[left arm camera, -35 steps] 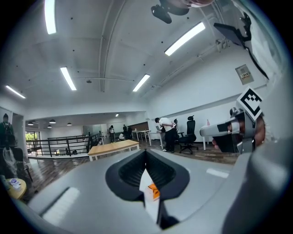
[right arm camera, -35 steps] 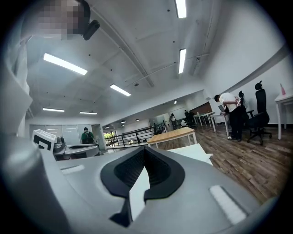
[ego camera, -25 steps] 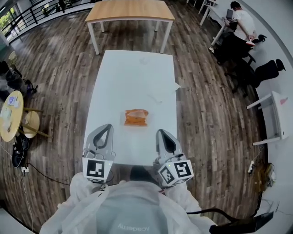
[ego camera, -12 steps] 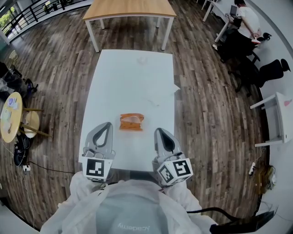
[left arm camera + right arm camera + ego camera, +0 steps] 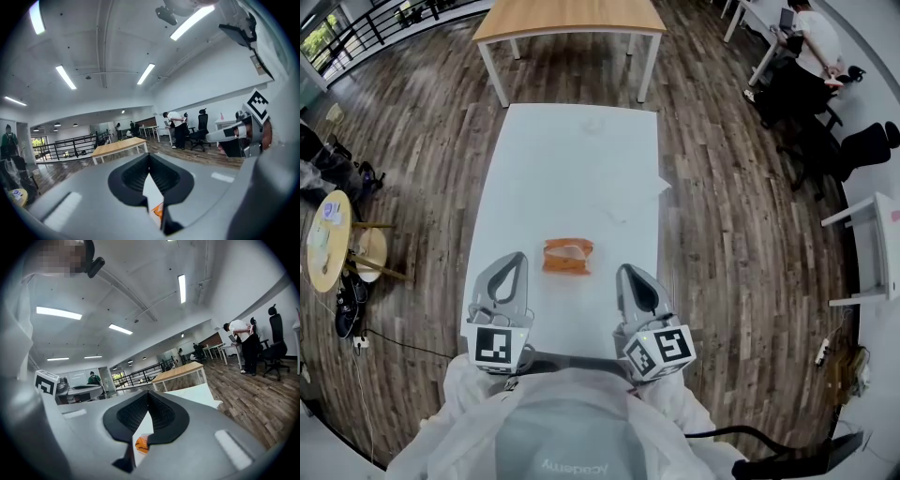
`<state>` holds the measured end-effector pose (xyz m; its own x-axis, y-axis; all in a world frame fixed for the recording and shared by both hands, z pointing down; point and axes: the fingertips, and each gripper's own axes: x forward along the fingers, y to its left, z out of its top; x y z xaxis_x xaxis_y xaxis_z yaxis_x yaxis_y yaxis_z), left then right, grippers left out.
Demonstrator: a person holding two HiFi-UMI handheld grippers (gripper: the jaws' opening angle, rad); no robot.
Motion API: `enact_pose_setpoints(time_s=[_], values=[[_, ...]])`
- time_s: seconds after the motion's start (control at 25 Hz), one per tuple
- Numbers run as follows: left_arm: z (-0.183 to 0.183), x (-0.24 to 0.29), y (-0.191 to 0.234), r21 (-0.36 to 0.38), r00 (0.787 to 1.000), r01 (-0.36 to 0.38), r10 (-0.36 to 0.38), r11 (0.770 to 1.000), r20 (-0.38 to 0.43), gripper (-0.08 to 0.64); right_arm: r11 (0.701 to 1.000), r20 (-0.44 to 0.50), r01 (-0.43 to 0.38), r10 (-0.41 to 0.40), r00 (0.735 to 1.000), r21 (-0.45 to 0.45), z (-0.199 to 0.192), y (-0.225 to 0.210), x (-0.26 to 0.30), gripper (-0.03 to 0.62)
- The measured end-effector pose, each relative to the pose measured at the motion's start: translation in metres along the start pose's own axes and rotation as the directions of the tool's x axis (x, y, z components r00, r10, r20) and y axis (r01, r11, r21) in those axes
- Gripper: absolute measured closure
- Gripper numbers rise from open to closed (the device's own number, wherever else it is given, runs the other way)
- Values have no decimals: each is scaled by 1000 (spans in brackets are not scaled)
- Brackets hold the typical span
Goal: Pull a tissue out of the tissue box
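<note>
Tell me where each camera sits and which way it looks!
Head view: on the person's head, looking steeply down at the white table and orange tissue box; shows left gripper, right gripper and the person's shoulders.
Left gripper view: rides the left gripper, looking along its own shut jaws across the room.
Right gripper view: rides the right gripper, looking along its own shut jaws.
Shared: both gripper views catch the tissue box below the jaw tips and the wooden table beyond.

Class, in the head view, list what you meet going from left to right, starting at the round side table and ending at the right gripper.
round side table → left gripper → tissue box → right gripper
</note>
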<state>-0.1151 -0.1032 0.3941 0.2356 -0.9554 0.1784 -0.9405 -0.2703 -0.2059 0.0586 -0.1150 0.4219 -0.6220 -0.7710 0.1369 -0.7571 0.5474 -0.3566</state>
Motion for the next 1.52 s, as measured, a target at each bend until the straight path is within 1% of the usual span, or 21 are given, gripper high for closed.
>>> enact_pose_setpoints(time_s=[0.2, 0.52, 0.76, 1.0, 1.08, 1.12, 1.28, 1.52], values=[[-3, 1, -2, -3, 1000, -2, 2, 1000, -13, 560, 1000, -17, -18, 18, 1000, -2, 1, -4, 3, 591], [0, 6, -1, -5, 1000, 15, -15, 1000, -1, 560, 1000, -29, -20, 20, 999, -1, -2, -2, 13, 591], [-12, 19, -2, 27, 996, 78, -77, 997, -42, 560, 1000, -37, 8, -7, 999, 4, -4, -4, 16, 591], [-20, 32, -8, 47, 988, 144, -141, 988, -67, 558, 998, -20, 65, -65, 998, 10, 0, -15, 19, 591], [-23, 36, -10, 47, 985, 161, -157, 986, -77, 541, 997, -19, 75, -75, 997, 12, 0, -14, 20, 591], [-24, 38, -10, 45, 983, 167, -163, 985, -80, 521, 997, -20, 78, -78, 997, 11, -1, -12, 20, 591], [-30, 42, -10, 41, 978, 193, -189, 980, -92, 489, 996, -26, 90, -90, 996, 7, -3, -8, 22, 591], [-39, 49, -19, 68, 961, 261, -252, 963, -117, 405, 993, -19, 115, -115, 993, 5, -1, -10, 22, 591]])
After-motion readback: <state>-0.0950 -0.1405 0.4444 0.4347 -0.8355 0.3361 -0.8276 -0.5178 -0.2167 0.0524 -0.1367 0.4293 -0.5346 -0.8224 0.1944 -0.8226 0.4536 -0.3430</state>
